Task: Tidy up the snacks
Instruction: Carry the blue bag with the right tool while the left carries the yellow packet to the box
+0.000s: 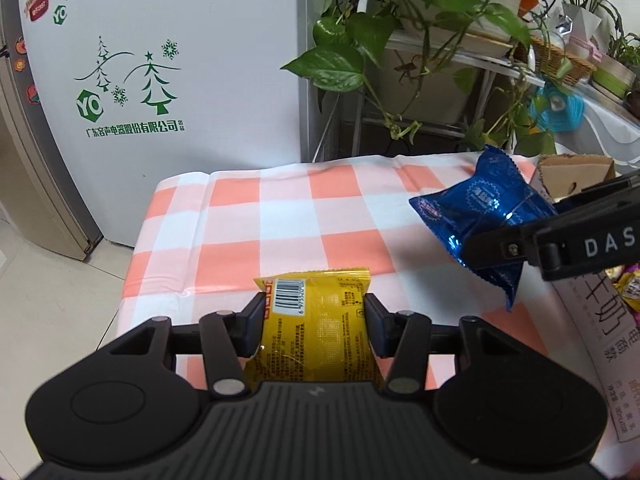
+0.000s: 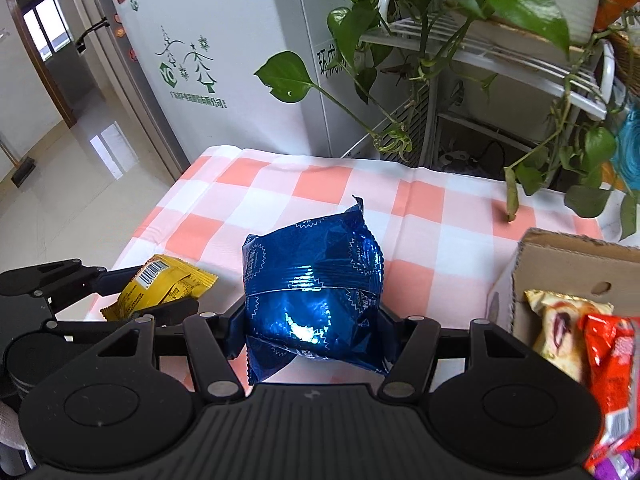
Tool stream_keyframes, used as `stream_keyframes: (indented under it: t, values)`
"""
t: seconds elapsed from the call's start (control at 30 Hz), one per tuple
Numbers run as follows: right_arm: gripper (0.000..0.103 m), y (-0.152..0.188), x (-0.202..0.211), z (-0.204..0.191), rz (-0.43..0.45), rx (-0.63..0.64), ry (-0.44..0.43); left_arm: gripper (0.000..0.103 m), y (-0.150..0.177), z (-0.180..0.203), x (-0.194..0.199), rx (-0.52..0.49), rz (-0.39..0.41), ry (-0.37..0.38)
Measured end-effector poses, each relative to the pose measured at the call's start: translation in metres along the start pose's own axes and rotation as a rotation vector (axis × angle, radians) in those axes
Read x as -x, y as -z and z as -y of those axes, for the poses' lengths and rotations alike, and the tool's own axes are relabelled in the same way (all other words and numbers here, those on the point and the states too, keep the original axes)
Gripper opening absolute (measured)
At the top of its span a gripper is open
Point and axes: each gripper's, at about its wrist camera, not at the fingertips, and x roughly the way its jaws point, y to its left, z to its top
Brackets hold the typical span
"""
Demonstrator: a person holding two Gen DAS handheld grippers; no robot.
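Observation:
My left gripper [image 1: 314, 318] is shut on a yellow snack packet [image 1: 316, 328], barcode side up, held above the orange-and-white checked tablecloth [image 1: 280, 220]. At the right of that view the right gripper [image 1: 516, 226] carries a blue foil snack packet [image 1: 480, 216] in the air. In the right wrist view my right gripper [image 2: 312, 324] is shut on the same blue packet [image 2: 312, 292], its pads pressing both sides. The left gripper [image 2: 160, 300] with the yellow packet [image 2: 160, 284] shows at the lower left there.
A cardboard box [image 2: 560, 264] at the right holds several wrapped snacks, among them a red packet [image 2: 608, 376] and a pale one [image 2: 556, 336]. A white fridge [image 1: 160, 60] stands behind the table. Potted vines [image 1: 400, 20] on a white rack [image 2: 500, 56] hang over the table's far edge.

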Motion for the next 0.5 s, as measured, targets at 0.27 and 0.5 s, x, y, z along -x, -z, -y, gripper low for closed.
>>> stream_keyframes:
  t: [0.27,0.5]
  values:
    - [0.068,0.012,0.027,-0.014,0.026,0.037,-0.023,0.049,0.007,0.003,0.025,0.036,0.028,0.013]
    - [0.068,0.026,0.042,-0.014,0.02,0.049,-0.025,0.049,0.021,0.01,0.04,0.025,0.036,0.008]
